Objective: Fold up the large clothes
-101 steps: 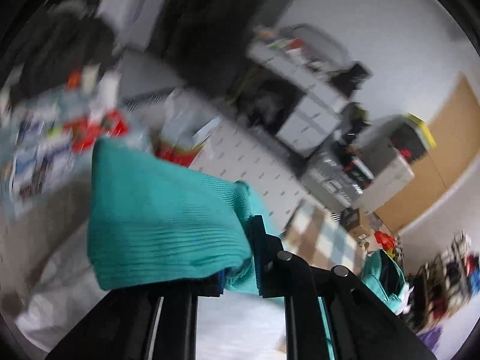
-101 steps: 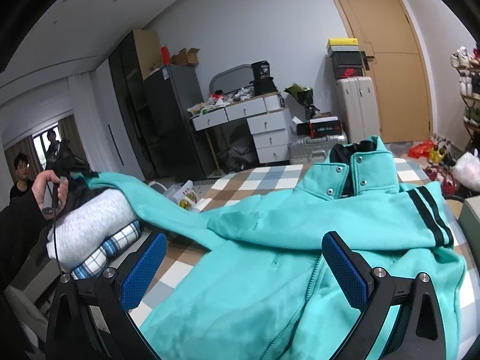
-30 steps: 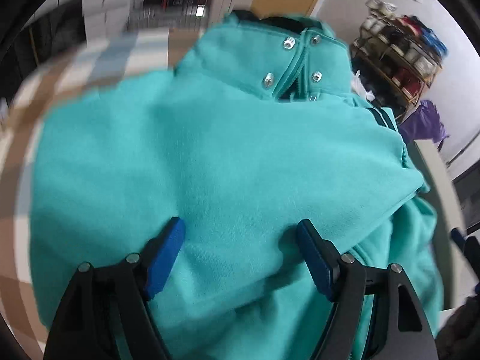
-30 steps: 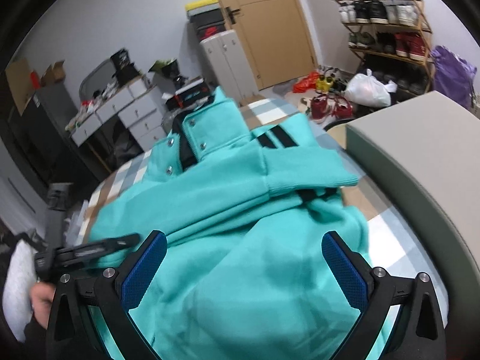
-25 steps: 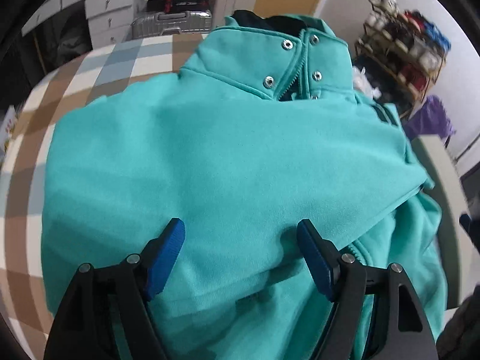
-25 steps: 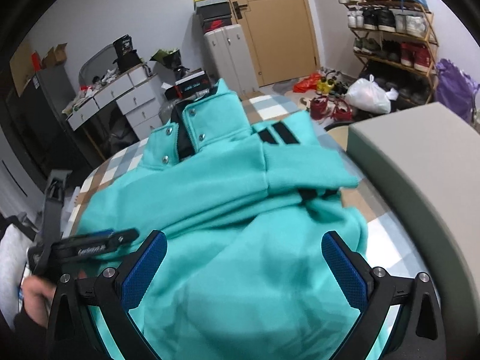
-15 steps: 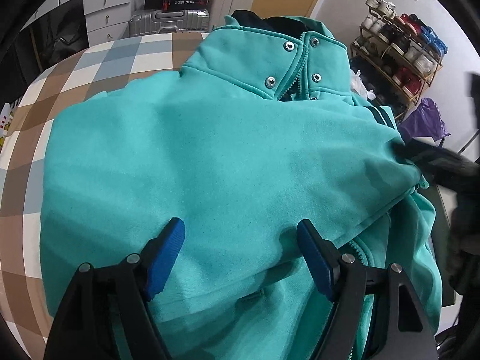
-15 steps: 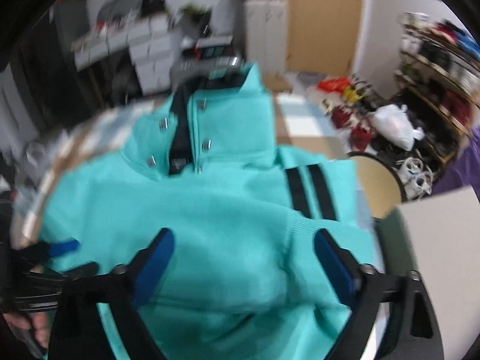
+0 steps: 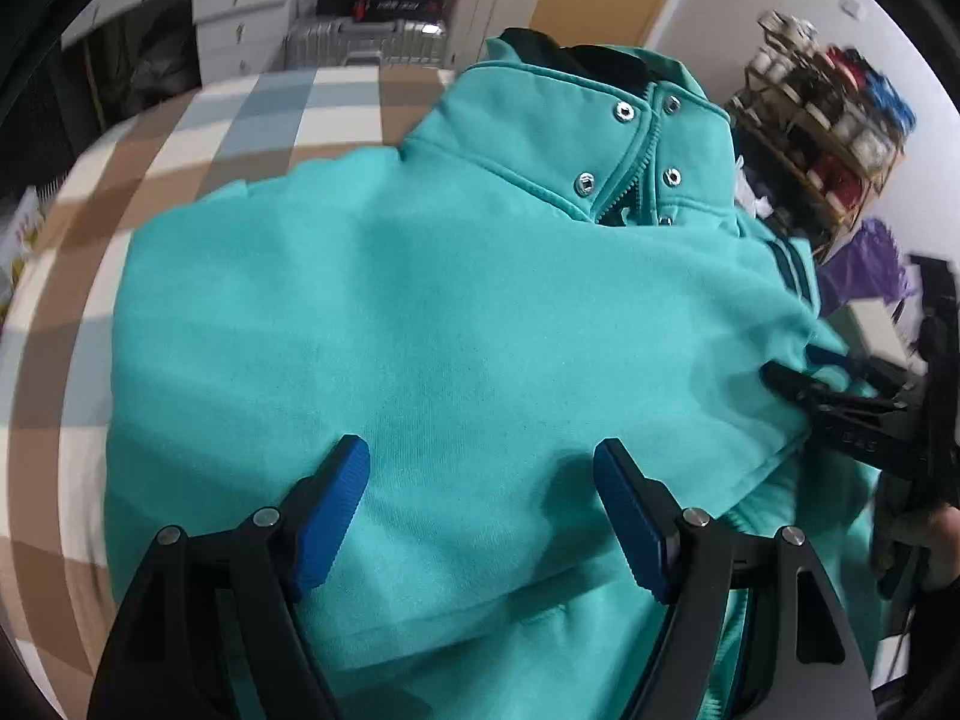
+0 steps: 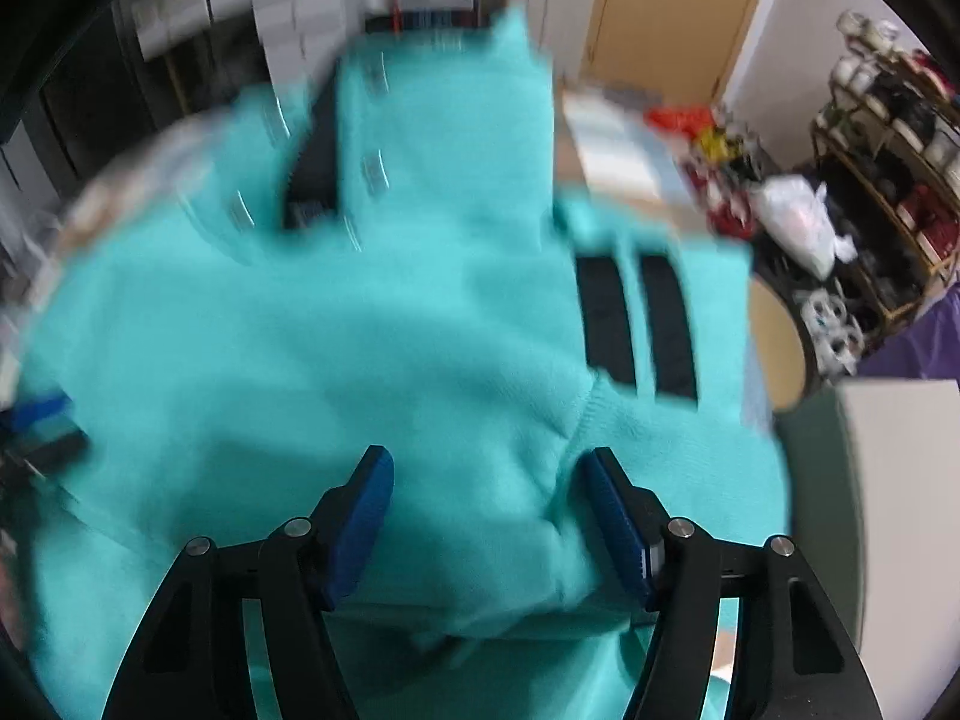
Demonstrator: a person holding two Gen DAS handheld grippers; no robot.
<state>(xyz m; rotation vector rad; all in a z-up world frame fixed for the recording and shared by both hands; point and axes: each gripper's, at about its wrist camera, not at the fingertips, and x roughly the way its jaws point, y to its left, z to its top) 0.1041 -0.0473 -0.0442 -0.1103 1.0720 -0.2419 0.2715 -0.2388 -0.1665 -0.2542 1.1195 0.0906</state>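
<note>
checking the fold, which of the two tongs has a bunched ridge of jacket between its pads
The right tongs: their jaws are closing around a raised fold of the teal jacket. The left tongs hover open over flat fabric.

surface: checked cloth in brown, white and pale blue
lying on it: teal jacket, spread flat

My left camera gives a fairly sharp, evenly lit indoor view, with soft shadows under my blue pads on the teal jacket. My right camera is smeared with motion blur, worst at the collar. Both fisheye views bend and darken at the rim.
</note>
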